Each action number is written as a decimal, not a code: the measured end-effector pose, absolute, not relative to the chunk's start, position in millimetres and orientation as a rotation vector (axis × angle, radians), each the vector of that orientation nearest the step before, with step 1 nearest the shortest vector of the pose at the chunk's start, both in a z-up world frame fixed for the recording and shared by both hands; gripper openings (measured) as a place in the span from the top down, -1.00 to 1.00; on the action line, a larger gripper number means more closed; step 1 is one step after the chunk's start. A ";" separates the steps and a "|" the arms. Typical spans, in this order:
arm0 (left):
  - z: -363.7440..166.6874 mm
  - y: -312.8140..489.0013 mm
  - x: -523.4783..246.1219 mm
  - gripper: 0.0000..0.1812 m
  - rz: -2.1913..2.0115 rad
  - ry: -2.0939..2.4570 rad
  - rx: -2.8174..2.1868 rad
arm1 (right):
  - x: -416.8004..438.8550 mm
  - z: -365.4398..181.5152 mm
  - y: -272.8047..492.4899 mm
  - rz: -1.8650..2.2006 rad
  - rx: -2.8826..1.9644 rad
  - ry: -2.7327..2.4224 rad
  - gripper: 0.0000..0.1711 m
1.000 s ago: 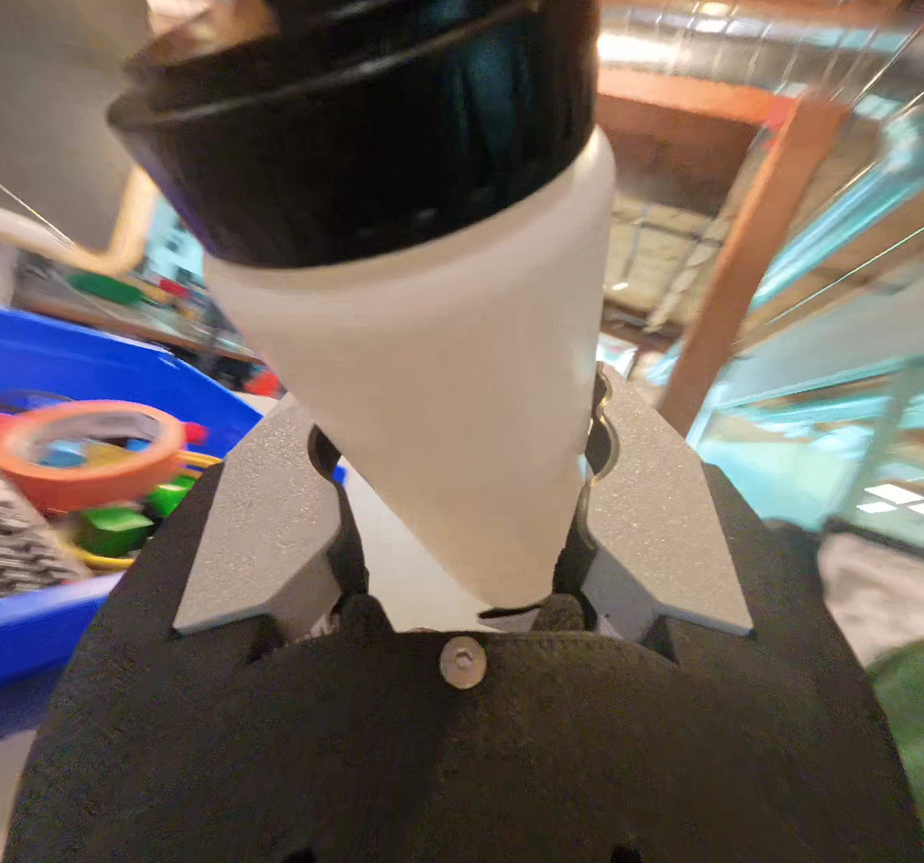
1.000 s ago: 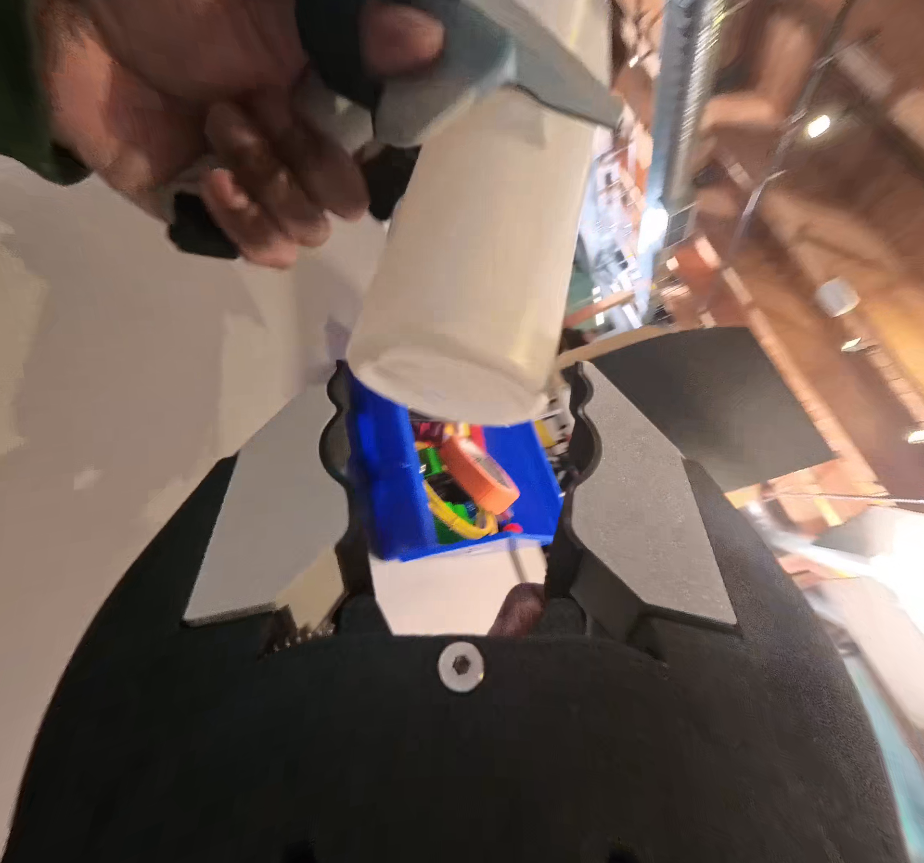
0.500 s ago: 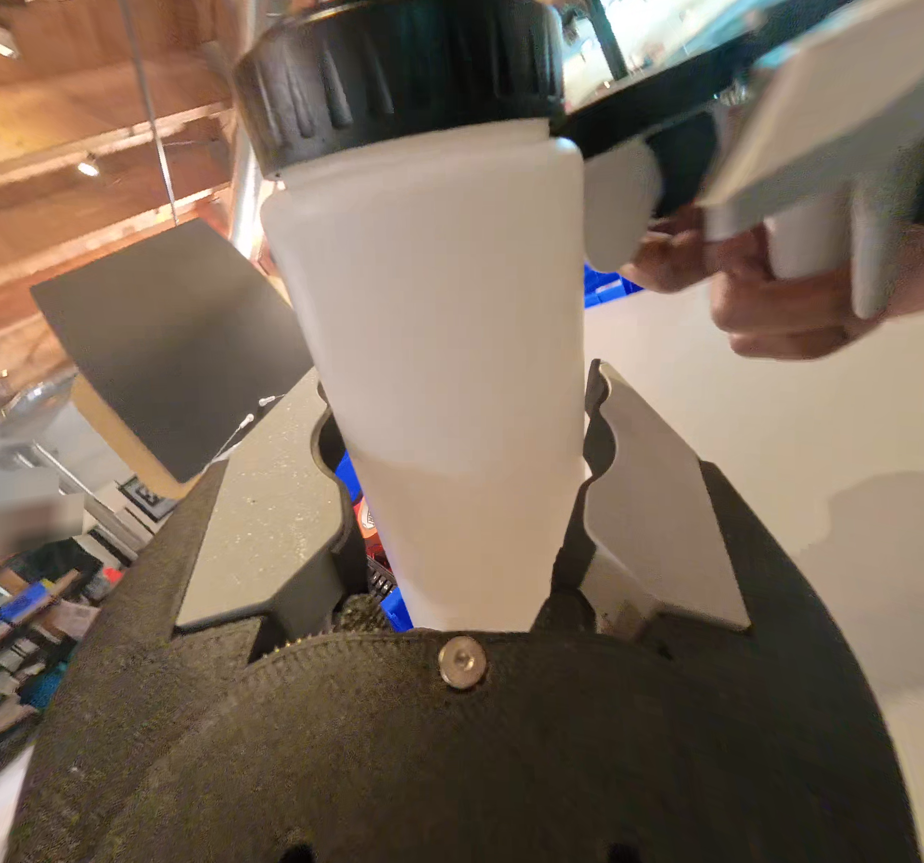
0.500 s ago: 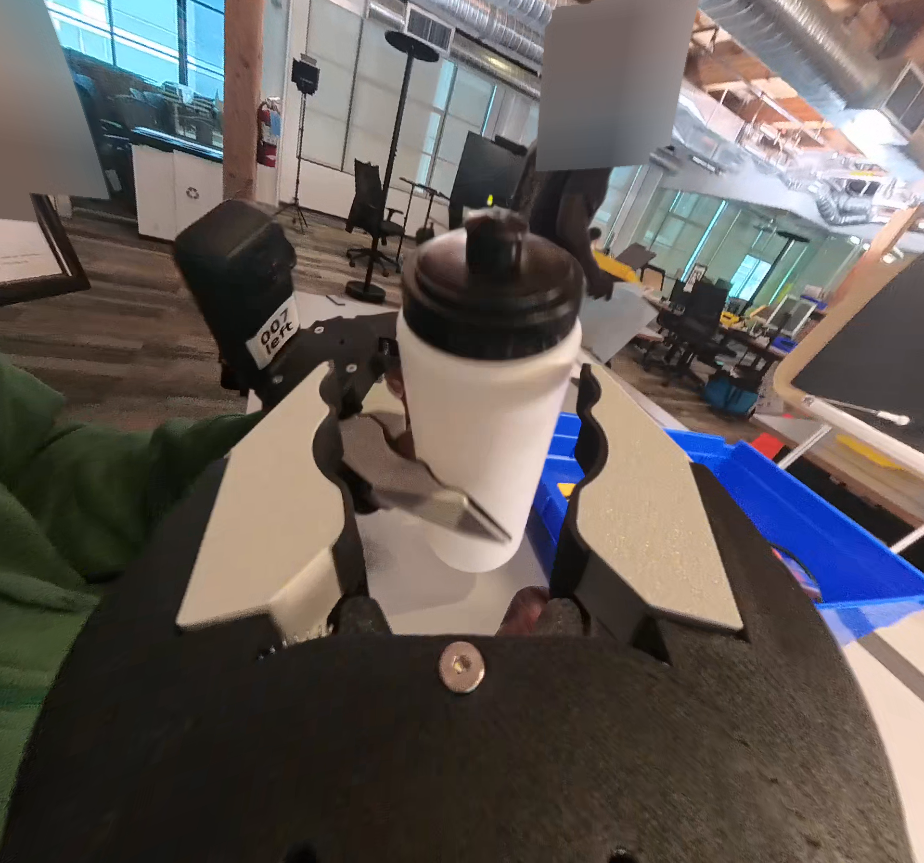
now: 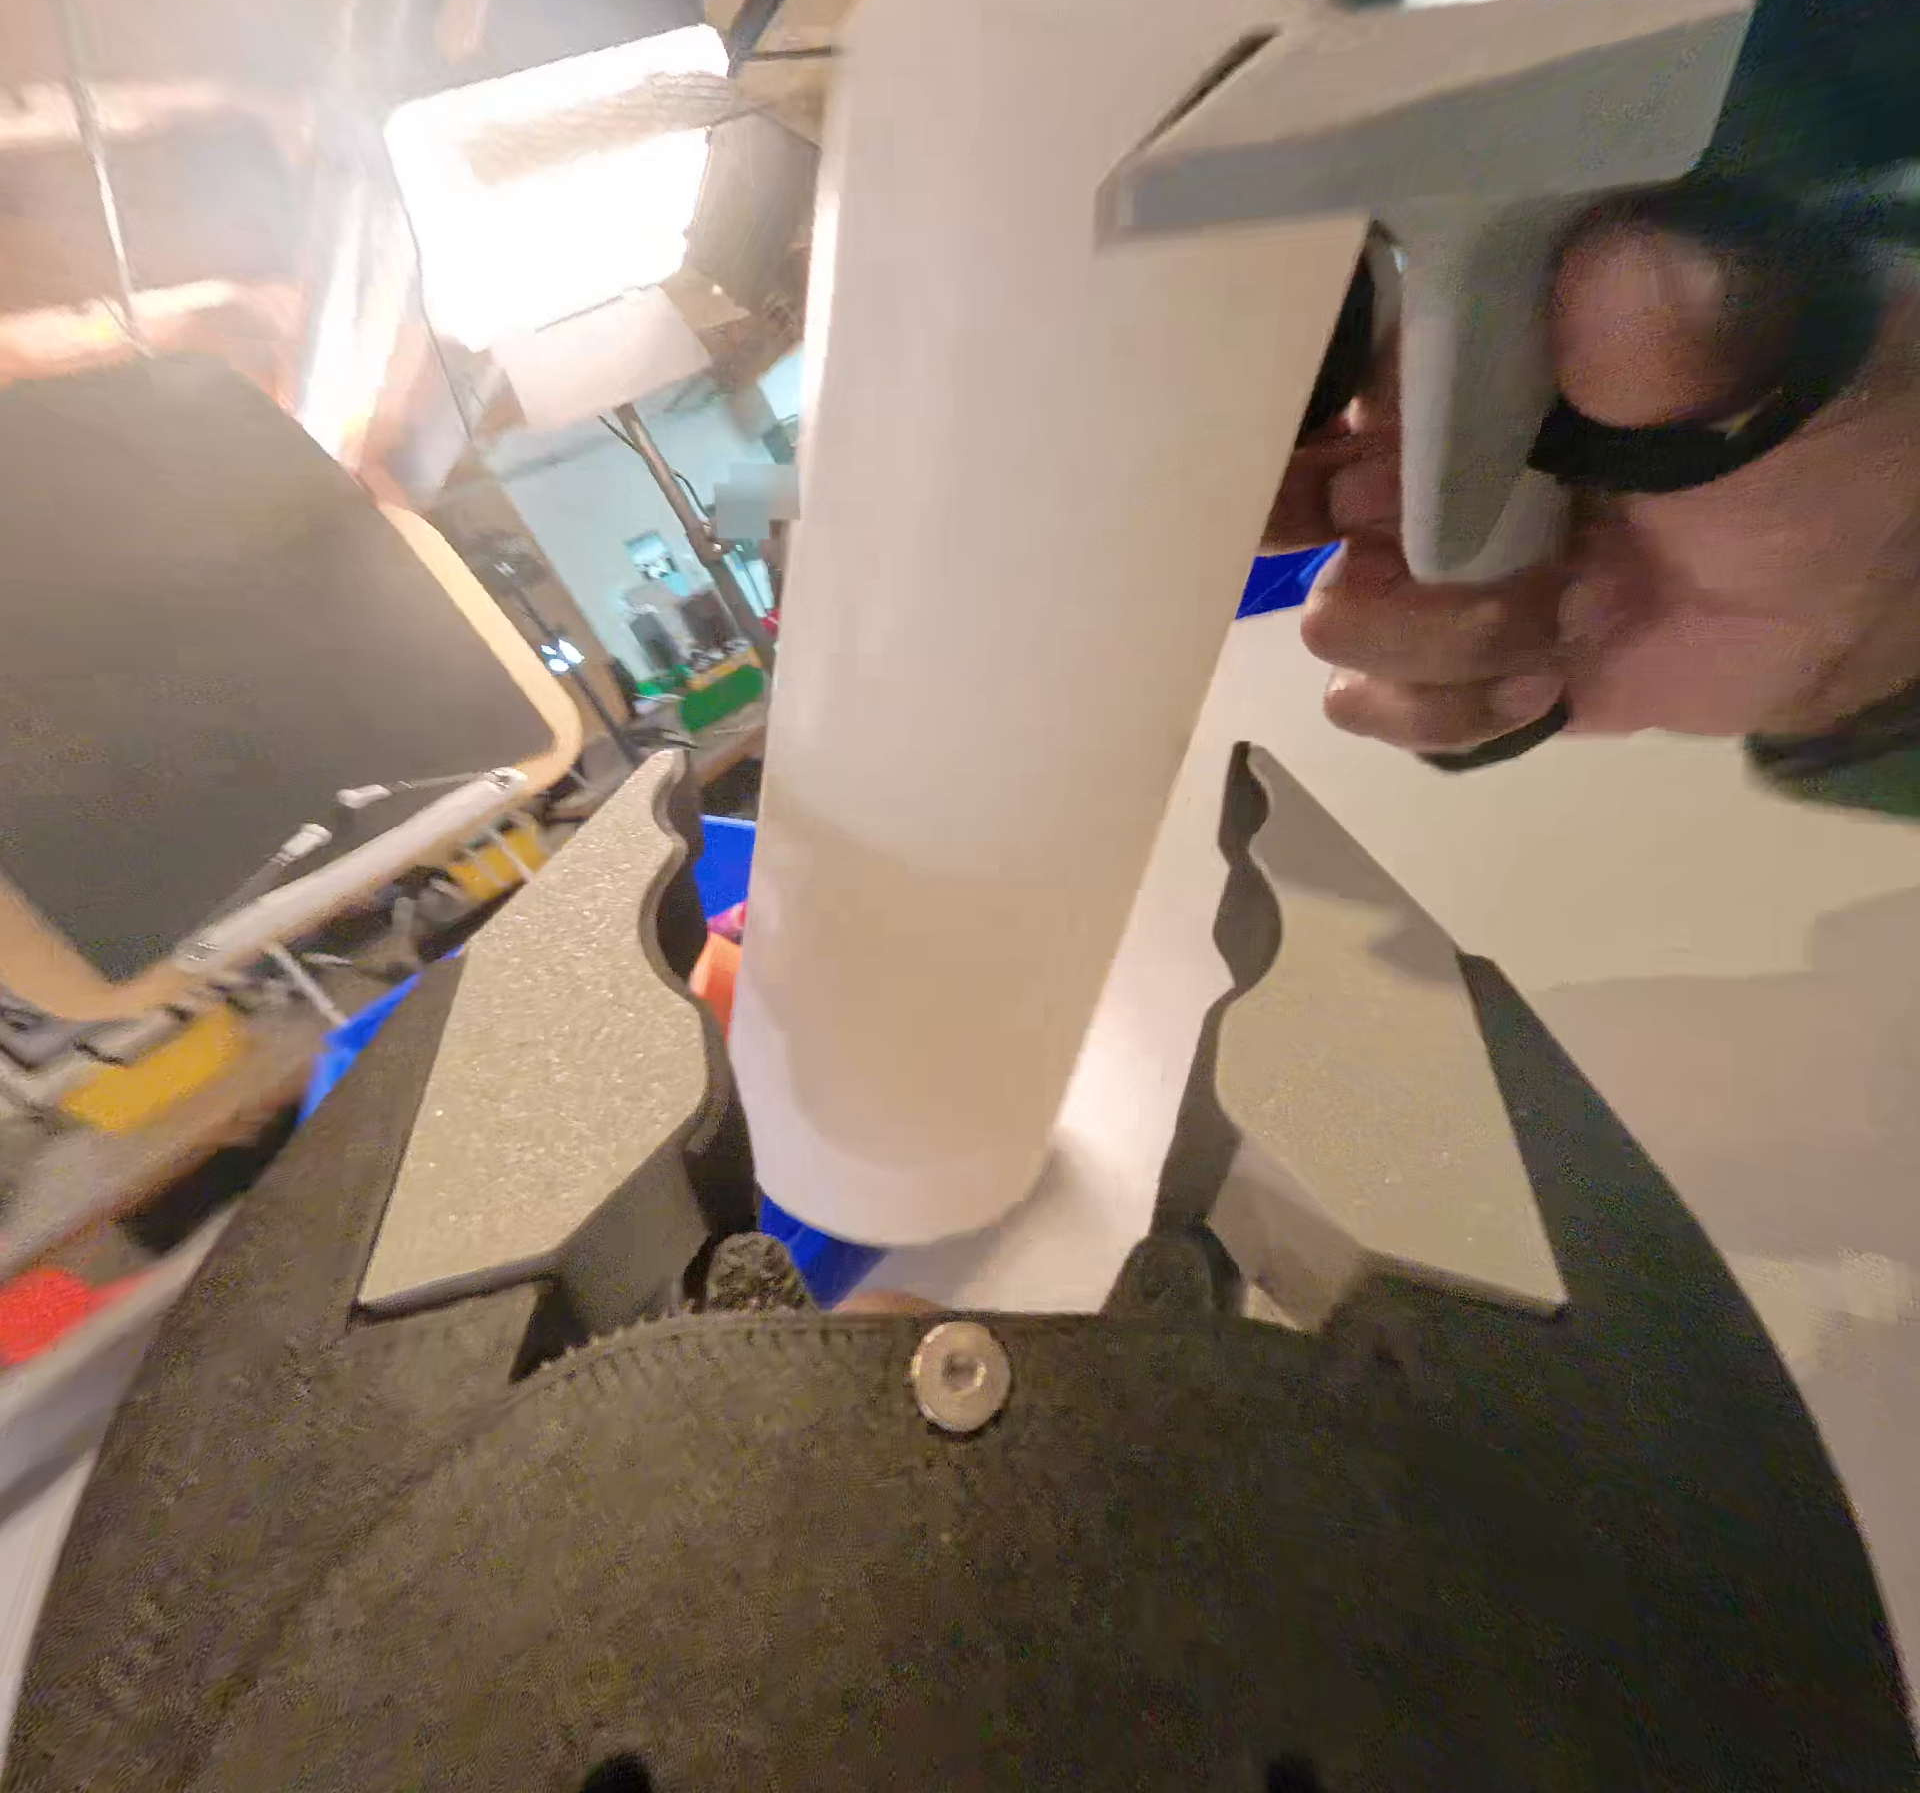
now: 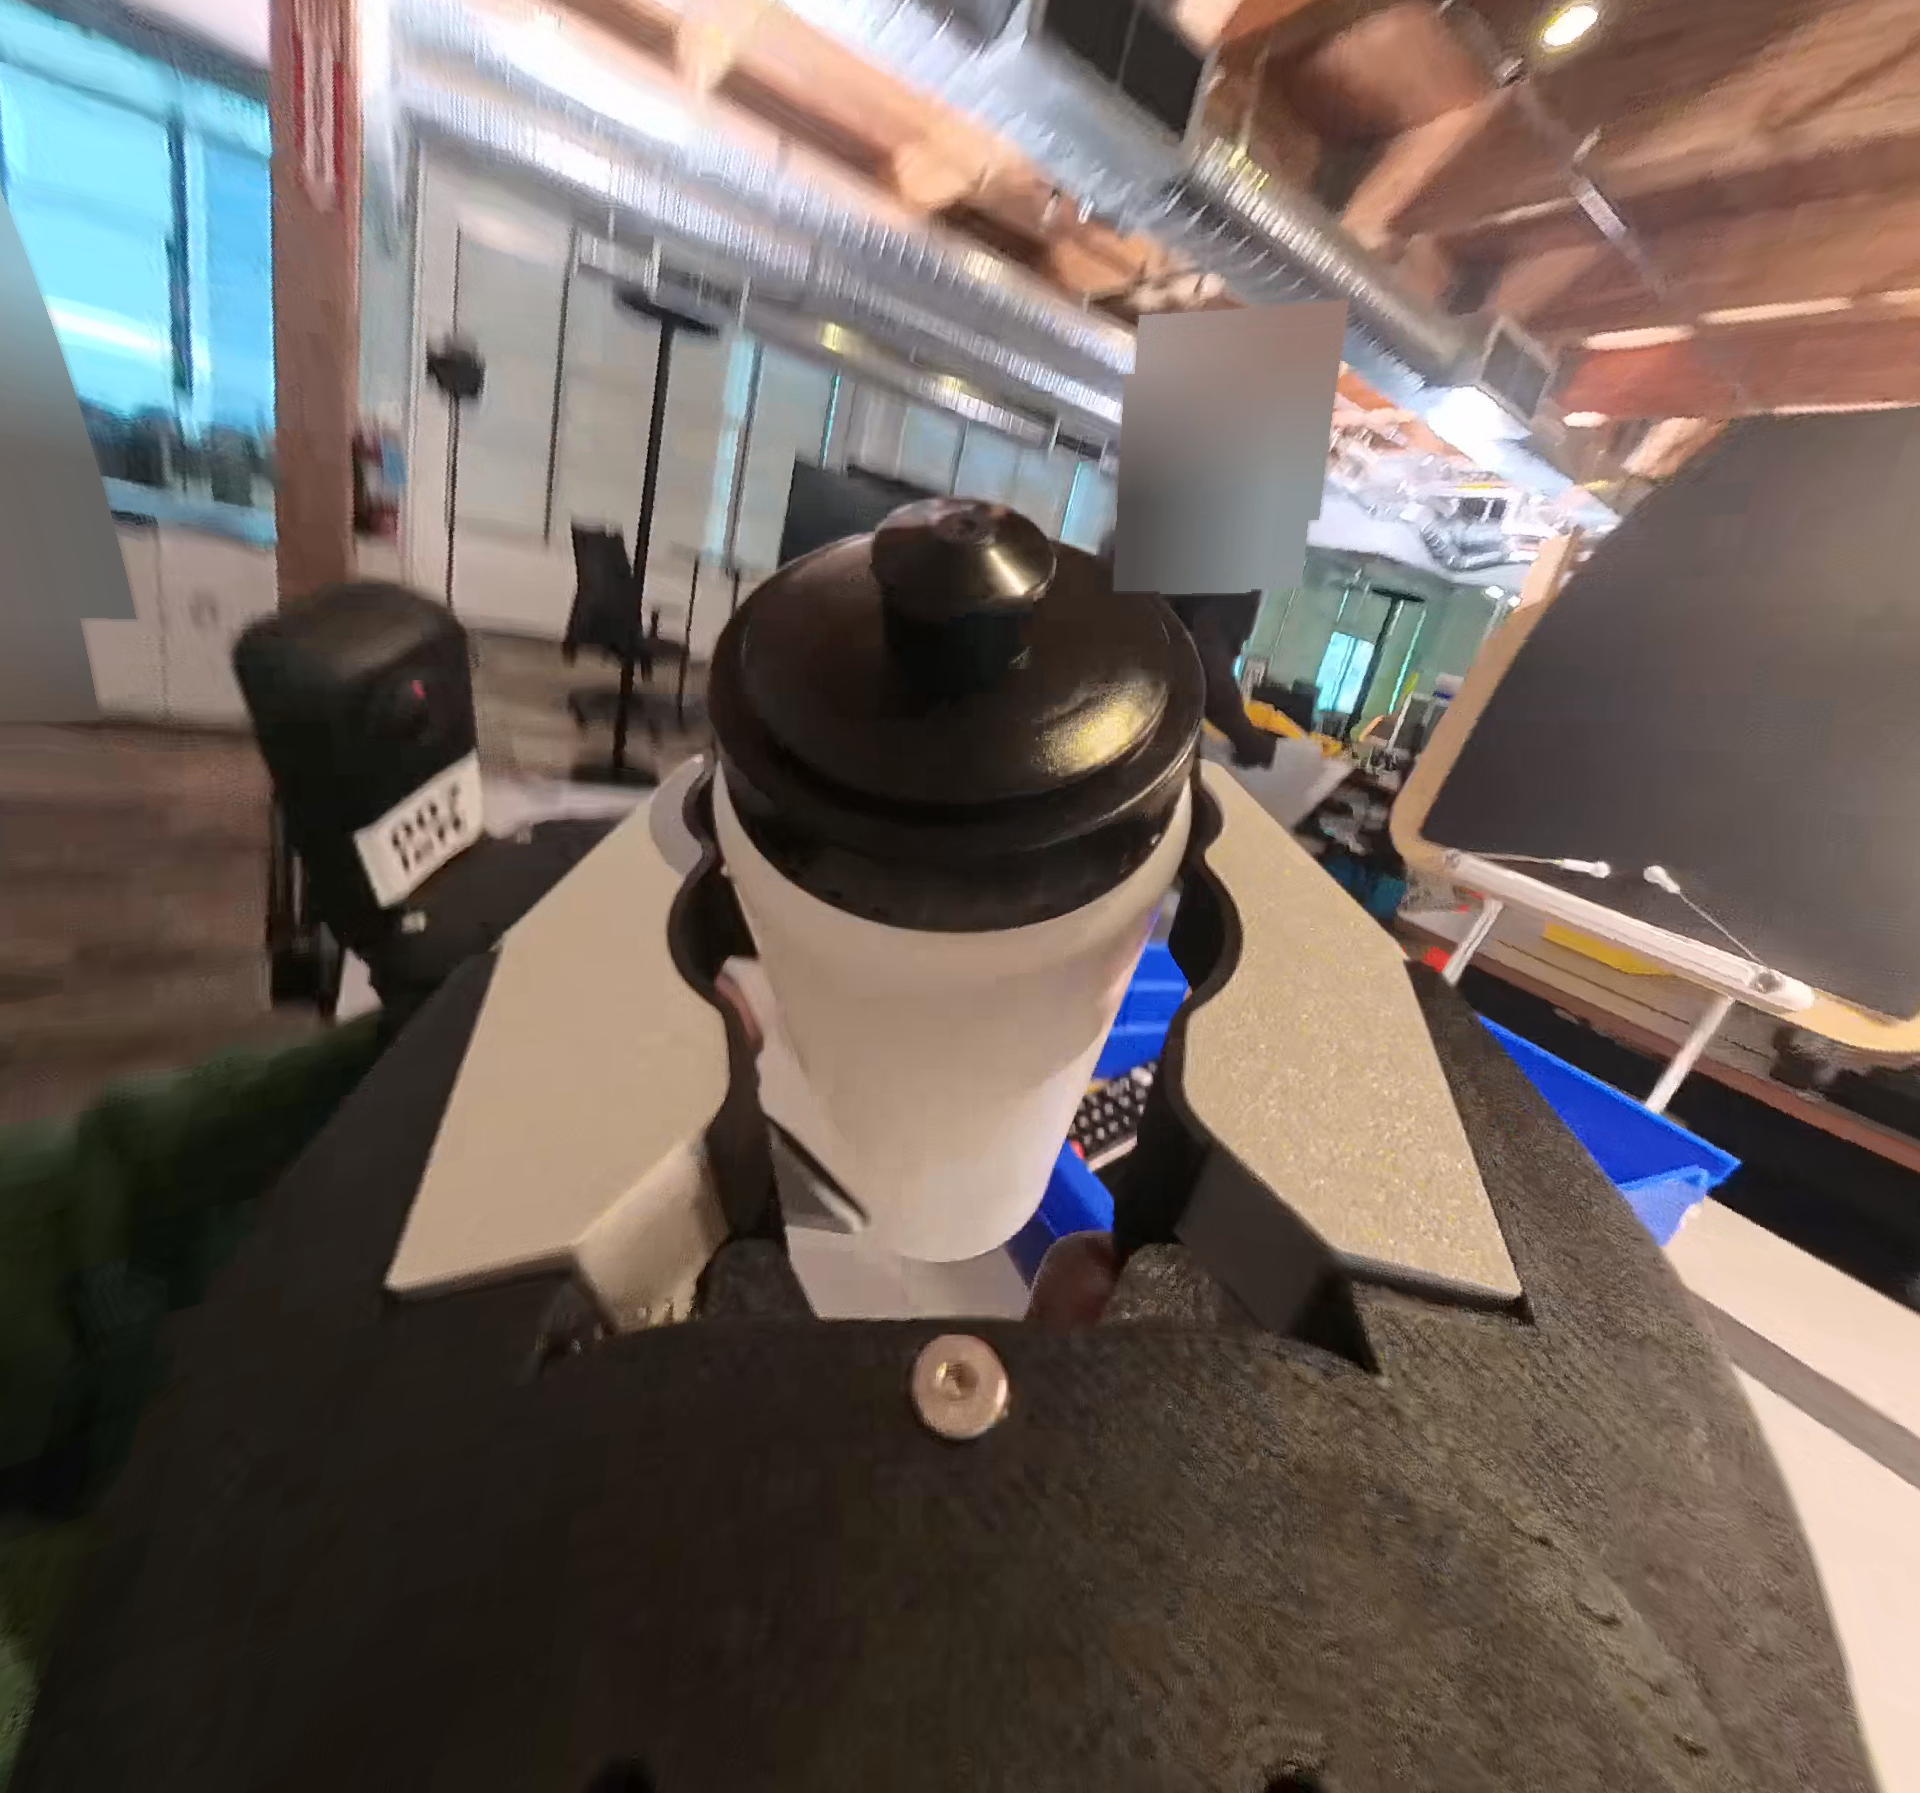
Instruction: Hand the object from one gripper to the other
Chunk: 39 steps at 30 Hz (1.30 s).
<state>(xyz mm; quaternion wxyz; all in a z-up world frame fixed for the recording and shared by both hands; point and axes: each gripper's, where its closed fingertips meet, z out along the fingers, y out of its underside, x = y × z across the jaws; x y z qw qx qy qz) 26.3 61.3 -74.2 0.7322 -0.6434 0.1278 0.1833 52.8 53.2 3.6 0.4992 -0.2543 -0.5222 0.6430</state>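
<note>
the right tongs (image 6: 951,886) are closed on the white bottle (image 6: 914,1047) just under its black cap (image 6: 956,715), one grey finger pressed to each side of the neck. the bottle stands roughly upright between them, its base hanging free in front of the tong body. in the left wrist view the same right tongs (image 5: 1226,154) reach in from the upper right, a grey finger laid across the bottle (image 5: 997,600) high up, with a person's hand (image 5: 1621,548) wrapped round the handle behind it.

the left tongs (image 5: 961,808) stand wide — the bottle's lower end sits between the two fingers, close against the left one, with a clear gap of pale bench (image 5: 1662,912) showing between the bottle and the right finger. the view is smeared, so whether the left finger touches the bottle i cannot tell.

outward from there: a blue bin (image 6: 1590,1109) sits on the bench (image 6: 1808,1411) behind the bottle, some small coloured bits in it — too blurred to name. the left tongs' black camera (image 6: 358,704) shows at the left of the right wrist view, above a green sleeve (image 6: 156,1224). a dark board with a pale wooden frame (image 6: 1704,735) leans at the right, and pipes run under the wooden ceiling.
</note>
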 end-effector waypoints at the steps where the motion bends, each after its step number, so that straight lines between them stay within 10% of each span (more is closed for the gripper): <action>1: -69.8 59.3 25.3 -0.16 0.340 0.243 -1.402 | 58.2 12.2 63.3 1.627 -0.630 -1.192 -0.02; 13: -47.0 46.5 32.4 -0.35 -0.285 0.063 -1.269 | 80.5 38.4 101.2 2.264 -0.672 -0.812 -0.03; 39: -89.4 69.7 91.3 -0.27 -0.807 0.114 -1.471 | 75.2 37.4 116.6 2.296 -0.758 -0.580 -0.03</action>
